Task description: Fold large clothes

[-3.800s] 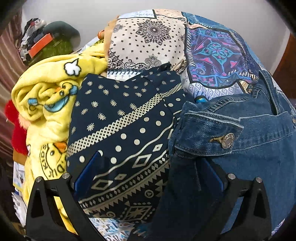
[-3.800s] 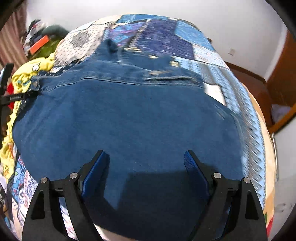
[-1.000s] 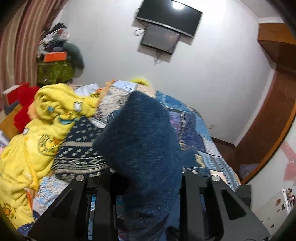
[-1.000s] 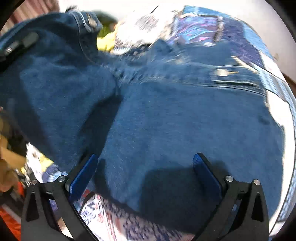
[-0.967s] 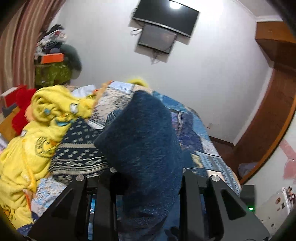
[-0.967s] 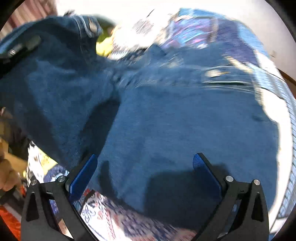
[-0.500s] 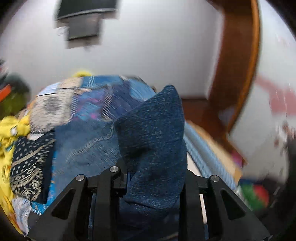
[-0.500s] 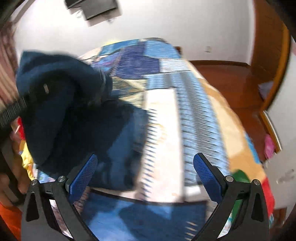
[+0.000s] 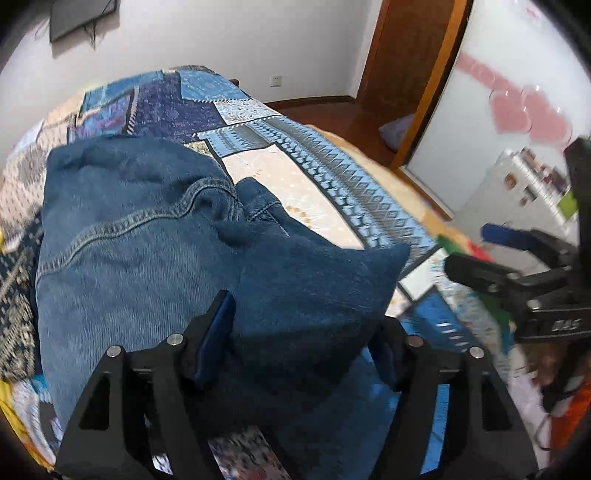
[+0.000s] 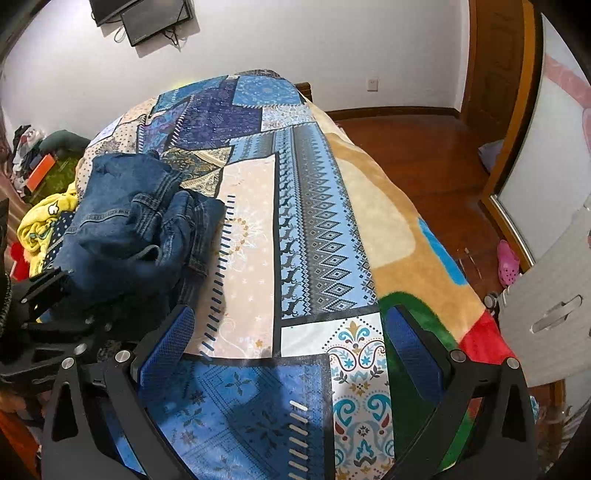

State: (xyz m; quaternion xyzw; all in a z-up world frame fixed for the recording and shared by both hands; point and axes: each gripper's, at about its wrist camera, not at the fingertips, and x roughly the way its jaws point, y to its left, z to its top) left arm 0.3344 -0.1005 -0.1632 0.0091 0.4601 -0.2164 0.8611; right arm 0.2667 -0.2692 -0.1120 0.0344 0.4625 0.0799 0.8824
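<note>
While both wrist views looked down at the bed, the scene read:

Bed: one, covered by one patchwork bedspread [image 10: 317,229] in blue, cream and tan panels; it filled most of the right wrist view.
Denim garment: one blue denim jacket [image 9: 140,236], bunched in a heap on the bedspread on its left part in the right wrist view [image 10: 136,229]; stitched seams showed on top, and one corner of the cloth stuck out toward the right gripper.
Other clothes: one yellow printed garment [image 10: 40,221] and one dark patterned cloth [image 9: 14,295], both beside the denim heap on its far-left side.
Screens: two dark screens [image 10: 147,14] on the white wall, one overlapping the other.
Left gripper: one [image 9: 295,339], jaws had just been opening and stood apart, with a fold of the denim lying between them; the left blue pad was beside the cloth, the right pad mostly hidden behind it, no squeeze visible.
Right gripper: one [image 10: 291,347], jaws spread wide, nothing between them, bare bedspread below, just to the right of the denim heap.
Slipper: one pink slipper [image 10: 508,262] on the wooden floor.
</note>
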